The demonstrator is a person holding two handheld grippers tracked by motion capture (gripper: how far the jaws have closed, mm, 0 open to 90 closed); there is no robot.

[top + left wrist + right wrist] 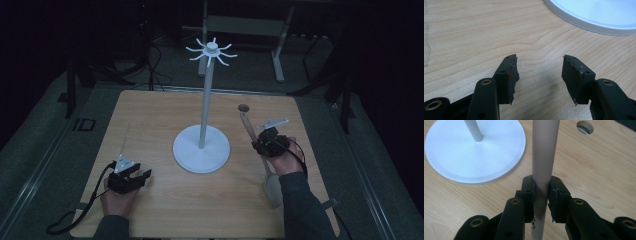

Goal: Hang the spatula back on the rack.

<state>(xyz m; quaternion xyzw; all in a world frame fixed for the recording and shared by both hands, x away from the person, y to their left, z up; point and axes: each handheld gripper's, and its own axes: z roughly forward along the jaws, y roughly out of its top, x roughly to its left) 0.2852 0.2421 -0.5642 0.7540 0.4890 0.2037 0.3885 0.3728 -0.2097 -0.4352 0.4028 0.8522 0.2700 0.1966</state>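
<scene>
Both grippers were black, the left gripper [131,179] topped by a grey three-cornered plate and trailing a black cable. Its jaws were blocky, with brass-ringed screw holes, ragged worn pads and a small red mark. The right gripper [541,195] matched it, above a dark grey sleeve [301,205].

No lettering, label, brand mark, number or sign can be read anywhere in these views. The wooden table [150,115] carries a plain grain from edge to edge, the white stand [202,149] near its middle bears no marking on base or pole, and the black jaws seen in both gripper views are unmarked. A dark shape on the floor beyond the table's far left corner is too dim to make out.
</scene>
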